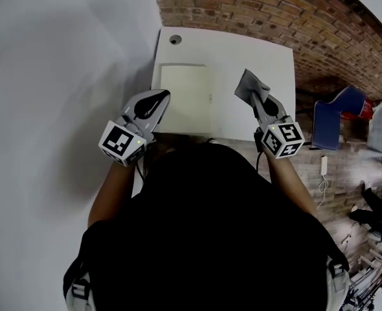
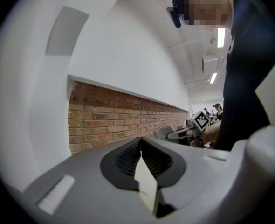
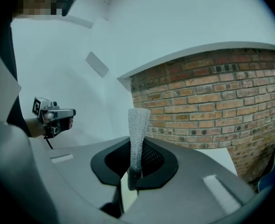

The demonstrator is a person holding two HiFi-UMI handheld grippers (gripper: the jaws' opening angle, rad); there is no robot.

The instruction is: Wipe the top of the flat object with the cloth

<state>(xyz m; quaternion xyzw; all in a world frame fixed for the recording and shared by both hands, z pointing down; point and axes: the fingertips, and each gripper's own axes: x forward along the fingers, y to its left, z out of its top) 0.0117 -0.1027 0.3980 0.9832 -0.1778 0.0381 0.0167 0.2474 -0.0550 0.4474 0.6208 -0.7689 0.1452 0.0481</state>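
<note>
In the head view a flat cream board [image 1: 186, 96] lies on the white table [image 1: 249, 54], near its left front. My left gripper [image 1: 160, 97] hovers over the board's near left corner, its jaws shut with nothing between them. The left gripper view shows that gripper [image 2: 141, 143] tilted up toward wall and brick. To the right of the board, my right gripper [image 1: 258, 100] is shut on a grey cloth [image 1: 249, 85], which stands up from the jaws above the table. The cloth [image 3: 138, 125] rises as a narrow knitted strip from the right gripper [image 3: 135, 160].
A round cable hole [image 1: 175, 39] sits at the table's far left corner. A brick wall [image 1: 256, 8] runs behind the table and a white wall [image 1: 68, 57] runs along its left. A blue chair [image 1: 337, 118] and clutter stand to the right.
</note>
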